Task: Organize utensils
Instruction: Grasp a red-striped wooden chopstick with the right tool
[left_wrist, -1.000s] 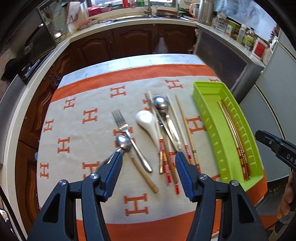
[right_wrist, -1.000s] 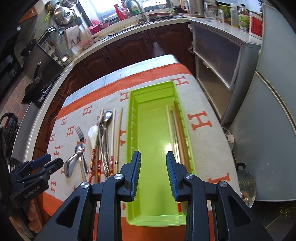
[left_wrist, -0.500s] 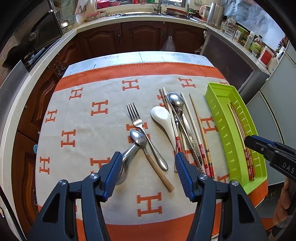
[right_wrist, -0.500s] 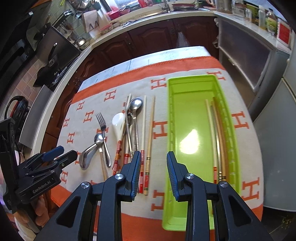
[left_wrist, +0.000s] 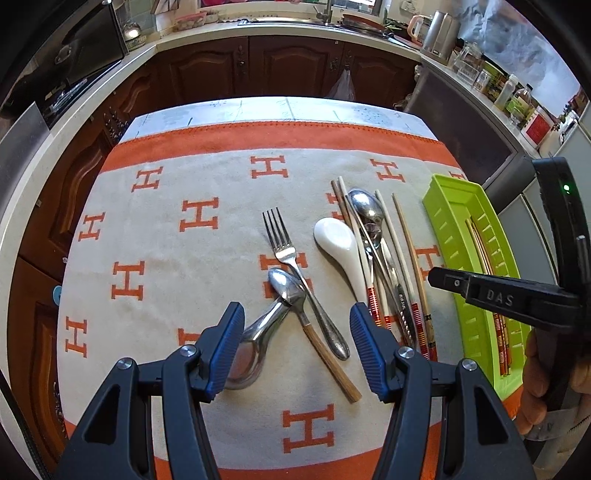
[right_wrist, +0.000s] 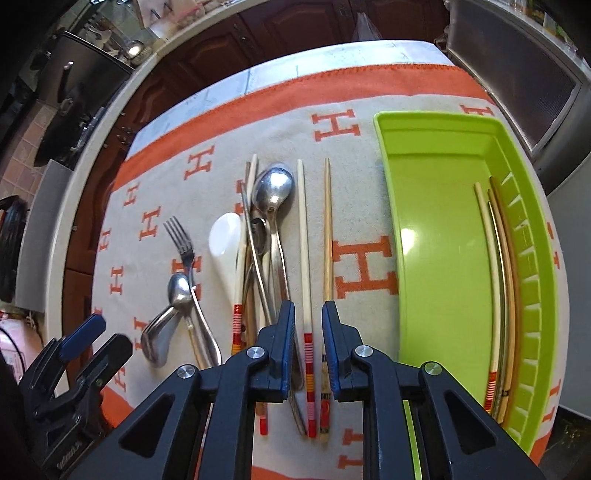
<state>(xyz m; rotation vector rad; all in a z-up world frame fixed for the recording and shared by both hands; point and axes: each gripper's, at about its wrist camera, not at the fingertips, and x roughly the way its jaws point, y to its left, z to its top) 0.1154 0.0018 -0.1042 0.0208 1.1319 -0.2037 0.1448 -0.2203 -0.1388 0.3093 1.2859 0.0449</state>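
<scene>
- On the bench (left_wrist: 258, 107), under an orange and cream cloth (left_wrist: 207, 280) printed with H marks: pile of loose utensils plus a green tray (right_wrist: 436, 229) off to the right.
- Left tongs (left_wrist: 297, 325) hanging wide open above the cloth, nothing between the blue pads, not touching anything.
- Just past them: a fork (left_wrist: 291, 254) crossing a wooden-handled spoon (left_wrist: 291, 295), with a steel ladle-type spoon (left_wrist: 255, 339) tucked beside the left pad.
- Further right: a white soup spoon (left_wrist: 341, 243), then a big metal spoon (right_wrist: 275, 192) tangled up with a few chopsticks.
- Right tongs (right_wrist: 308, 317) pointing down over the striped chopstick (right_wrist: 303, 236), jaws closing, narrow gap left. Chopstick sitting between the pads, pads not pressing on it as far as the right wrist view shows.
- Plain bamboo chopstick (right_wrist: 327, 229) lying just beside it, parallel, toward the tray.
- Inside the tray: several chopsticks (right_wrist: 496, 273) already lined up along the slotted right wall, rest of the tray floor bare.
- Hand (left_wrist: 539, 384) gripping the right tongs' handle at the edge of the left wrist view.
</scene>
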